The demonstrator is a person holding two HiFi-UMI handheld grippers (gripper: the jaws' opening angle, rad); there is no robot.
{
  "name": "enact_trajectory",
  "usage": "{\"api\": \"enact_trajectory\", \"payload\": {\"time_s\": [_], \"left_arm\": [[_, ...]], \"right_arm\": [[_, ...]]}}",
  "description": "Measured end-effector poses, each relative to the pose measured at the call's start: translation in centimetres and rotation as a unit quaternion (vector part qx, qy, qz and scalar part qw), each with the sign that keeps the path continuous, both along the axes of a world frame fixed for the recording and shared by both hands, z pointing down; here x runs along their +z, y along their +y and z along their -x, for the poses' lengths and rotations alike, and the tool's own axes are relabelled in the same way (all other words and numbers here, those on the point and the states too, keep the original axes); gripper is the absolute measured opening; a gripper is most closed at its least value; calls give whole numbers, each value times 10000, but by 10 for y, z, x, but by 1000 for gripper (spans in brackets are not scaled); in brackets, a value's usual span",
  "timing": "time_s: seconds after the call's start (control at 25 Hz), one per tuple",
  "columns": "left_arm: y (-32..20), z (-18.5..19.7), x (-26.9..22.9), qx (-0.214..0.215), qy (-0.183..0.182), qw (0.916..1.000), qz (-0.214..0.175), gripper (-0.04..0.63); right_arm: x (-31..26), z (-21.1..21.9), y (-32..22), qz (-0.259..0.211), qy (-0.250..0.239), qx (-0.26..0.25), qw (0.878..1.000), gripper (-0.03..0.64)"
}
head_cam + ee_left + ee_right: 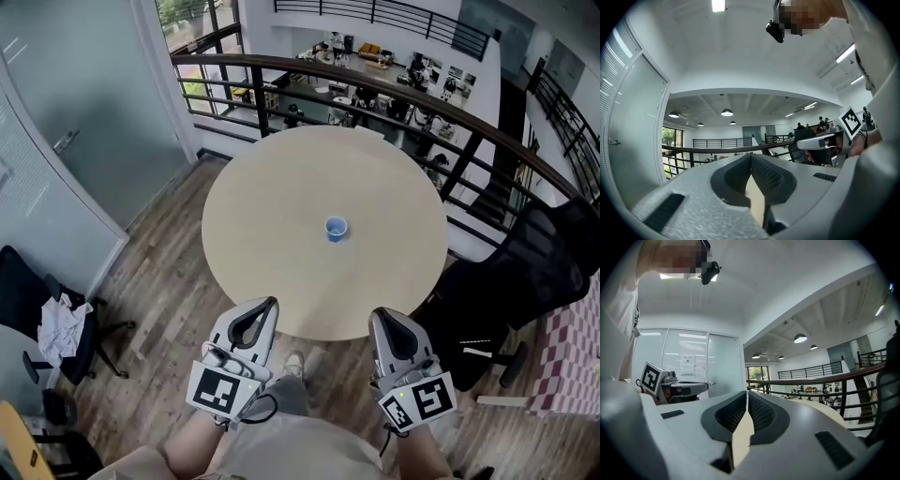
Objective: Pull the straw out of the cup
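Left gripper (269,303), right gripper (379,315) — cup (336,228) well ahead

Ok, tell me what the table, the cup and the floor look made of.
Table: pale beige laminate or wood, matte, uniform and grainless. Cup: blue, likely paper or plastic; too small to tell. Floor: wood-look planks, grey-brown, visible grain and seams.

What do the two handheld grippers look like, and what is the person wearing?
Both the left gripper and right gripper have light grey, rounded shells with dark, ribbed pads lining a teardrop opening. Each carries a white cube with black square markers at the rear, and a thin black cable loops below the left one. The person wears light beige clothing.
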State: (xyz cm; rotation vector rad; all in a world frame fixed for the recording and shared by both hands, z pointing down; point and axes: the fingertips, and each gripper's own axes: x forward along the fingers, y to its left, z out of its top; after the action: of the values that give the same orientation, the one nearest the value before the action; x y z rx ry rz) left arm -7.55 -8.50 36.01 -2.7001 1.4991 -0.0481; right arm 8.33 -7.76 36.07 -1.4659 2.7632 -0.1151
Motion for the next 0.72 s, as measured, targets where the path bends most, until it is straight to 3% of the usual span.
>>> {"api": "enact_trajectory", "payload": {"time_s": [0.12, 0.24, 0.4, 0.72], "left_arm": [[-29, 17, -1, 75, 55, 9999, 112, 14], [-56, 33, -5, 182, 28, 9998, -74, 14], [-81, 38, -4, 389, 100, 9991, 100, 14], [-111, 42, -5, 709, 165, 9973, 86, 14]], "right_arm": [[-5, 18, -29, -9, 67, 52, 10000, 26], [-9, 33, -53, -29, 120, 145, 9998, 26], [-14, 43, -77, -61, 177, 318, 9993, 26], [-15, 52, -102, -64, 281, 570, 9980, 26]]}}
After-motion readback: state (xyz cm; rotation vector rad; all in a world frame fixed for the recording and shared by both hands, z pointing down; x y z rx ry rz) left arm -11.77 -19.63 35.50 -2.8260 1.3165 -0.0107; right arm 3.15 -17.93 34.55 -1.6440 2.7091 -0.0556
